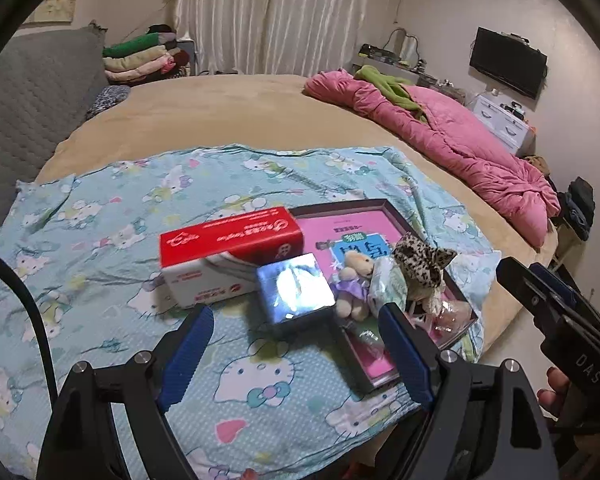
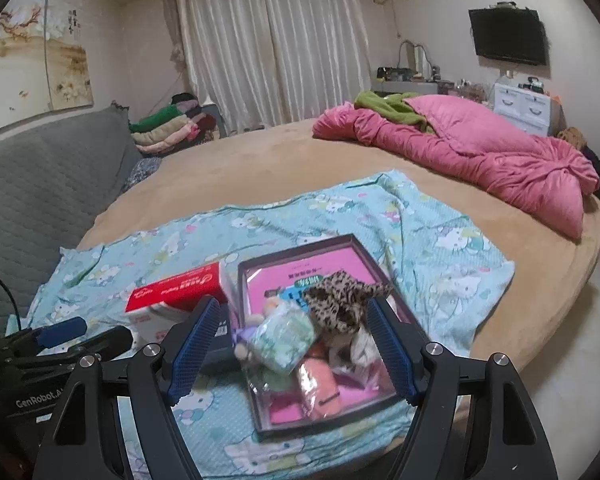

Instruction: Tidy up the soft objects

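Both held wide with nothing between the pads: left hand-held gripper just short of the tray, right hand-held gripper over its near end. Inside the tray: teddy bear, packet, leopard toy. Best to pick one toy from above, avoiding the metal tin and red box left of the tray. Tray's near corner blurred; orange item unclear.

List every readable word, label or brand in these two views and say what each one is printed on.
"DAS": white letters on the black body of the right gripper, seen in the left wrist view.
"GenRobot.A", cut off: on the black body of the left gripper, seen in the right wrist view.
Red and white cardboard box: white print, upside down, too blurred to read.
Pink printed sheet in the dark shallow tray: characters unreadable.
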Available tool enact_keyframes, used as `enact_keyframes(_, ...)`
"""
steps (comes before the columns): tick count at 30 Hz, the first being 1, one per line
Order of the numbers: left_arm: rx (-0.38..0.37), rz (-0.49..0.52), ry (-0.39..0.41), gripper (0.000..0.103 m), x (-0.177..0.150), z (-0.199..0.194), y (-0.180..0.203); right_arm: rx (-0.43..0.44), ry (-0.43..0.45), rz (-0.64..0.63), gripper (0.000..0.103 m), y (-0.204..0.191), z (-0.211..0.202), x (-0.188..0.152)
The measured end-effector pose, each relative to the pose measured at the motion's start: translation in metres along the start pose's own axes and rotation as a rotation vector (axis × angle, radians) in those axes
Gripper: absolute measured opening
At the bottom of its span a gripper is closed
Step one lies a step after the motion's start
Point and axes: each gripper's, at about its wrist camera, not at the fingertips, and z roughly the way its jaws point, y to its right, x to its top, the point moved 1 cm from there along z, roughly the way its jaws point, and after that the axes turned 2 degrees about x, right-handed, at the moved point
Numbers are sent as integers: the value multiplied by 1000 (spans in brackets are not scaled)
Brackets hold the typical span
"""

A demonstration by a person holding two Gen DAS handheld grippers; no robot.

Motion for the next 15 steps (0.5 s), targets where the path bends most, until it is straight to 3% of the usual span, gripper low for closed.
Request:
enact_keyframes(6, 28, 21, -29, 84, -20, -4, 2, -40, -15, 36, 77, -2, -9, -22)
enact_keyframes(15, 24, -1, -80, 84, -52, -5, 8, -38, -63, -25, 78, -7, -18, -52)
